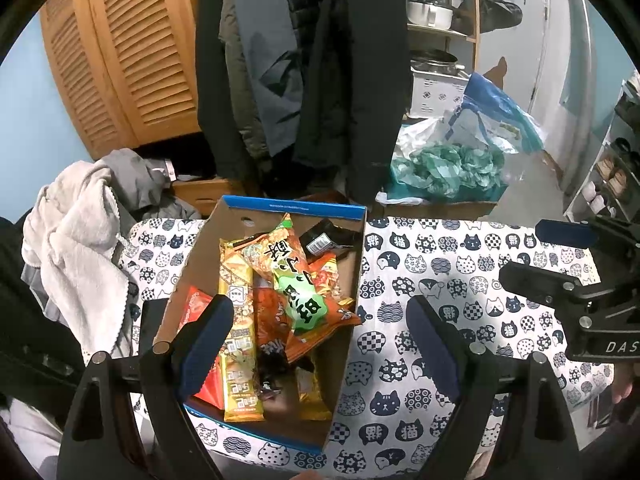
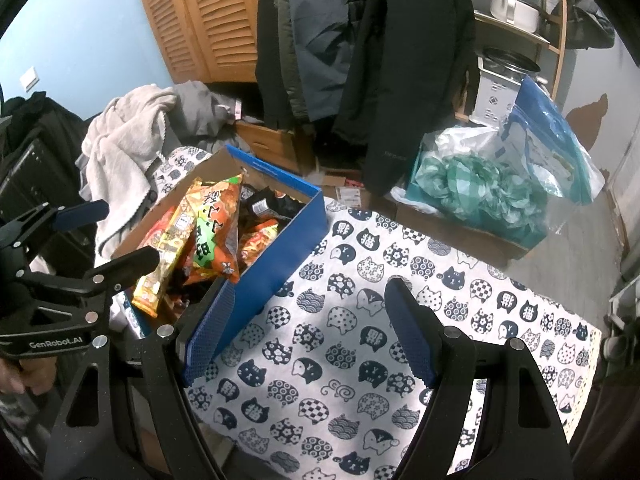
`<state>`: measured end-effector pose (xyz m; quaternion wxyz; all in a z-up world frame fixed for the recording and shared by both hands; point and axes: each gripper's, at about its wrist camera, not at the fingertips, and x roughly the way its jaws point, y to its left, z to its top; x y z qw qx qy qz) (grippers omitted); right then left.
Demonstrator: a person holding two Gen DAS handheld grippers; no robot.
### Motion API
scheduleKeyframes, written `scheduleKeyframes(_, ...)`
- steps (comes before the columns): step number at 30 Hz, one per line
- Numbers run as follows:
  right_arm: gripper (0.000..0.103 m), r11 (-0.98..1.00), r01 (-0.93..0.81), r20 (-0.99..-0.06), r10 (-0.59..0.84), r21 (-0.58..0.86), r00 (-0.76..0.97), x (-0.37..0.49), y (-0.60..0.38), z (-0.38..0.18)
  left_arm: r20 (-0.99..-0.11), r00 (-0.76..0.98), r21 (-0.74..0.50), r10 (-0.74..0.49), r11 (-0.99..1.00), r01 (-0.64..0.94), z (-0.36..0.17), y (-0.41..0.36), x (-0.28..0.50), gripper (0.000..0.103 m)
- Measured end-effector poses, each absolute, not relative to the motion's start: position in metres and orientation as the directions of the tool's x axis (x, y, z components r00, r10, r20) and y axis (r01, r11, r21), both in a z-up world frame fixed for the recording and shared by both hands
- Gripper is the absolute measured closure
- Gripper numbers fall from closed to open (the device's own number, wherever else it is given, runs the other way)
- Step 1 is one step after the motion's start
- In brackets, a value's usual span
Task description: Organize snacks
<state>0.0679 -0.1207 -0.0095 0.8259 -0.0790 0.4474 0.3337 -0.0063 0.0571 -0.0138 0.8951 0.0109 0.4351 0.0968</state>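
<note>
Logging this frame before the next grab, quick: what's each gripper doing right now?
Left gripper: open, empty, above the snack-filled cardboard box with blue edges.
Right gripper: open, empty, above the white cat-print tablecloth.

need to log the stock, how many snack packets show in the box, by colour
gold packets: 2
orange packets: 3
red packet: 1
black packet: 1
total: 7 showing; they overlap, so more may lie hidden underneath
</note>
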Motion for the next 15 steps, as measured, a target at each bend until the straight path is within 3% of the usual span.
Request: scheduleKeyframes(15,0.026,0.763,-0.625,-0.792,0.48,0.164,0.378,0.0673,-0.1217,-0.0106,-0.785,0.591,0.095,0.184,0.979,-0.179,-0.0187,0.0547,-0.0061,0.014)
